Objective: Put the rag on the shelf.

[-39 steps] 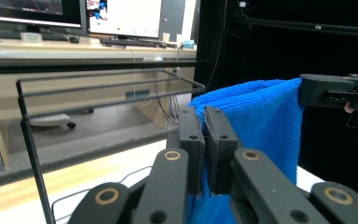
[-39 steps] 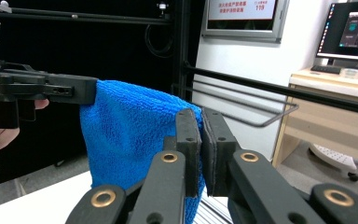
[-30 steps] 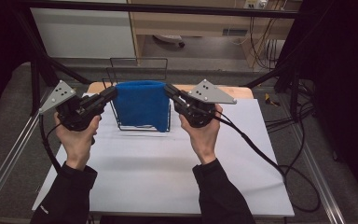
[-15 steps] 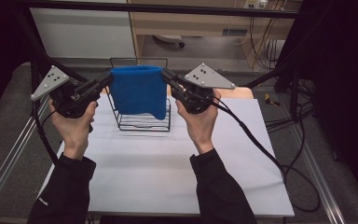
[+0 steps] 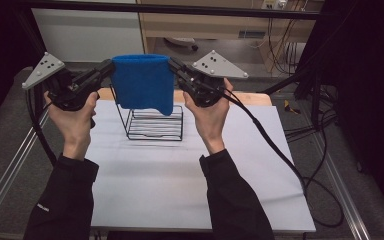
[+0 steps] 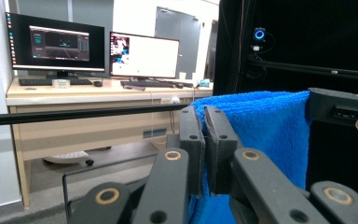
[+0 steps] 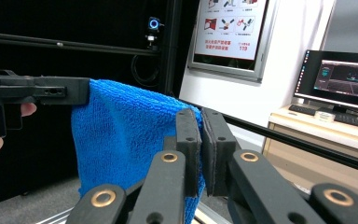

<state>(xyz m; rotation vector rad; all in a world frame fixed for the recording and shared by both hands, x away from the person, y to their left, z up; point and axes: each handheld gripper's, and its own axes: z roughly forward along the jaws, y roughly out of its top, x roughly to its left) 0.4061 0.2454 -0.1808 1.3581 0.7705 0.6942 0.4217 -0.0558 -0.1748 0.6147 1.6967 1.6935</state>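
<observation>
High view: now hanging clear above the wire rack (image 5: 154, 122), the blue towel (image 5: 142, 82), stretched between left gripper (image 5: 109, 68) and right gripper (image 5: 172, 65); earlier resting in it, so lifting out nearly done.

Left gripper view: jaws pinching a towel corner.

Right gripper view: pinching the opposite corner.

One blue towel (image 5: 144, 82), one wire rack (image 5: 155, 125), two hand-held grippers, two monitors.

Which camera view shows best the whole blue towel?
The high view: the blue towel hangs whole between both grippers, above the wire rack. The left gripper view and the right gripper view show it partly, behind their jaws.
</observation>
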